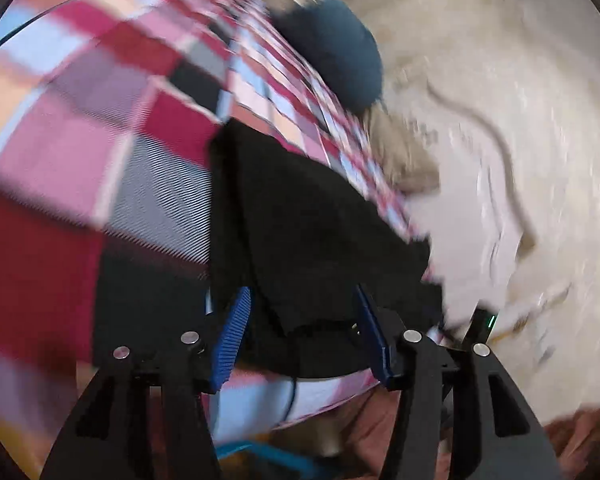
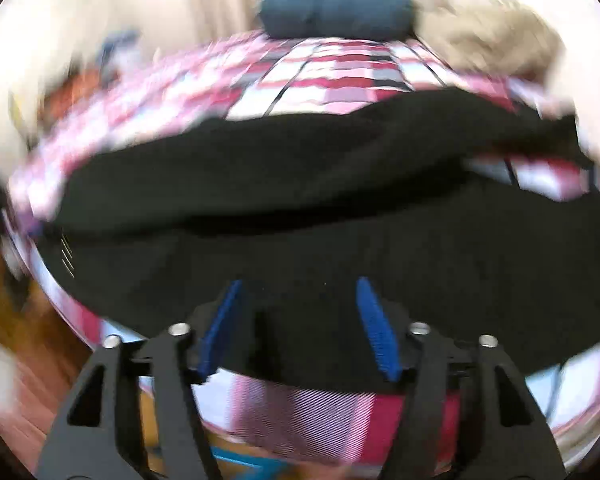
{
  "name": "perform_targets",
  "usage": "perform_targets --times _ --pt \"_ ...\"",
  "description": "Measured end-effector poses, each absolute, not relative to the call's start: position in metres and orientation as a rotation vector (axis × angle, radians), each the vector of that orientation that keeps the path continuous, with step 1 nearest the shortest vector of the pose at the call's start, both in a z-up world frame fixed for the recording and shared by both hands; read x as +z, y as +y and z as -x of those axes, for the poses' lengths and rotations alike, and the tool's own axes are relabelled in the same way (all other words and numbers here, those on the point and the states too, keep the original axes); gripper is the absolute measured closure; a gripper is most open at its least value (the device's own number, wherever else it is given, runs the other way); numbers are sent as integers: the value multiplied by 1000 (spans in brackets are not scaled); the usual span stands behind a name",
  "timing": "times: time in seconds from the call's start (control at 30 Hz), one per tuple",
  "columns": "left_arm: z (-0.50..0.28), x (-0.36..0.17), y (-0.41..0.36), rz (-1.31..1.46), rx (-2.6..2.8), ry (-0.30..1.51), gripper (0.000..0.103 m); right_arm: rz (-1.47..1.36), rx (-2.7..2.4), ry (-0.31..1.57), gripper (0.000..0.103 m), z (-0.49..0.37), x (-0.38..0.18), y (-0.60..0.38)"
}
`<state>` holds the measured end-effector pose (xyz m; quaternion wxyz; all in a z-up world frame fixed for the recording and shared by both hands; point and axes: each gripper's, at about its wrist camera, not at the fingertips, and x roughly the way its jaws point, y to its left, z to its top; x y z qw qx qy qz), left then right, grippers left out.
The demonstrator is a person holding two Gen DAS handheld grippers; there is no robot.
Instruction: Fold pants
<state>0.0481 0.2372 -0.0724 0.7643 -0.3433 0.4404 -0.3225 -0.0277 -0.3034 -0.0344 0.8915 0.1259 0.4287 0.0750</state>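
Pants [image 2: 300,184], black, lie spread on a bed, and both tools stand over their near edge. The left tool [image 1: 304,320] has its blue pads [image 1: 234,340] apart, with a corner of the black cloth lying between them; the pads do not press on it. The right tool [image 2: 298,320] also has its pads [image 2: 376,328] apart, wide, with the cloth's near edge between them and unclamped. No earlier view is at hand, and both views are blurred. Under the pants is a plaid bedspread [image 1: 80,128] in pink, red, white and black. From the right wrist view the pants run across the bed near its near edge. At the far edge sits a dark blue cushion [image 2: 336,4], with a tan cloth heap [image 2: 500,40] just beside it.
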Motion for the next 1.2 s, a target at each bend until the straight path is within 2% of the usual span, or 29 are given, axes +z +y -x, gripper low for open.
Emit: perform_targets --times 0.1,0.23,0.37,0.57,0.6,0.73,0.83,1.0,1.03,1.07,1.1,1.13,1.2 --pt "-31 -70 234 881 -633 891 50 -632 190 850 24 32 -43 -328" --pt "-20 -69 204 1012 -595 831 47 -972 237 823 23 25 -64 -343" --pt "-18 -72 178 1018 -503 830 47 -1000 187 828 19 18 -68 -338" --pt "-12 -80 169 988 -316 847 46 -1036 166 814 19 19 -68 -330" --pt "-9 -83 169 1000 -285 843 39 -1046 157 811 19 21 -69 -332" --pt "-3 -87 165 1020 -260 827 35 -1088 110 807 19 11 -71 -343" --pt "-10 -85 160 1002 -250 821 25 -1091 57 812 19 4 -67 -346" --pt "-33 -84 154 1026 -206 784 22 -1069 -12 793 20 -12 -62 -347" --pt "-39 -84 153 1028 -198 780 22 -1063 -26 799 22 -17 -64 -348" --pt "-40 -85 153 1035 -192 779 22 -1054 -44 806 32 -23 -68 -348" --pt "-41 -85 153 1049 -188 779 22 -1040 -66 814 47 -29 -71 -349" --pt "-43 -86 154 1065 -179 781 22 -1032 -77 820 54 -32 -74 -350" --pt "-45 -84 154 1076 -170 789 22 -1020 -87 831 83 -38 -79 -353"
